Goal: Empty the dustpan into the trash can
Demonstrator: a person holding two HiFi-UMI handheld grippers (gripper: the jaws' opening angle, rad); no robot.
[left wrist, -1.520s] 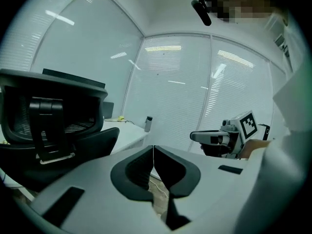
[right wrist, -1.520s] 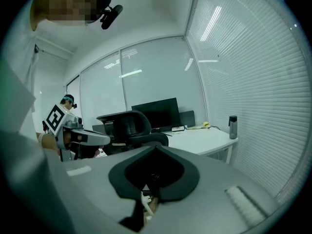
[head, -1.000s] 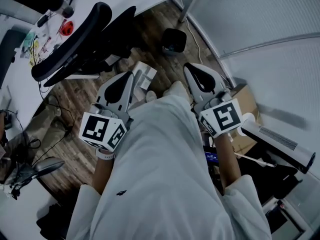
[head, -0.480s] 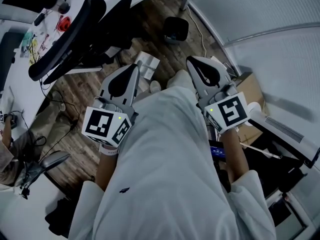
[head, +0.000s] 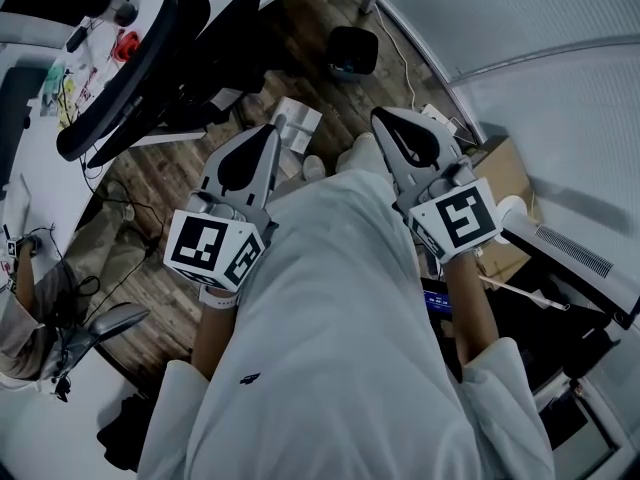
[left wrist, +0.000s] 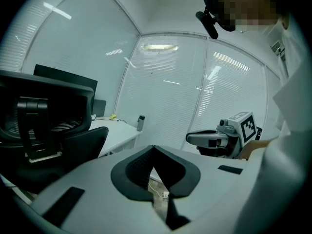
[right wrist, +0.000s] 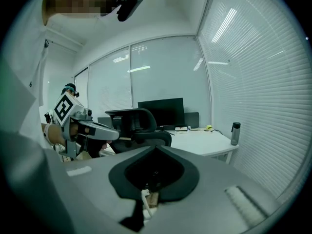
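My left gripper point(head: 272, 129) is held out in front of the white coat, level with my right gripper point(head: 378, 116). Both point forward over the wooden floor, shut, with nothing between their jaws. In the left gripper view the left gripper point(left wrist: 153, 148) has its dark pads pressed together, and the right gripper point(left wrist: 214, 139) shows beside it. The right gripper point(right wrist: 156, 148) looks the same in its own view, with the left gripper point(right wrist: 92, 128) at its left. A small black bin point(head: 352, 50) stands on the floor ahead. I cannot make out a dustpan.
A black office chair point(head: 150, 63) stands ahead on the left, by a white desk point(head: 60, 88) with clutter. A white boxy thing point(head: 297, 126) lies on the floor just past the left gripper. A cardboard box point(head: 505, 193) and a cable are at the right. A seated person point(head: 25, 298) is at the left edge.
Both grippers have stayed shut and kept their places. Only the head view has shifted slightly.
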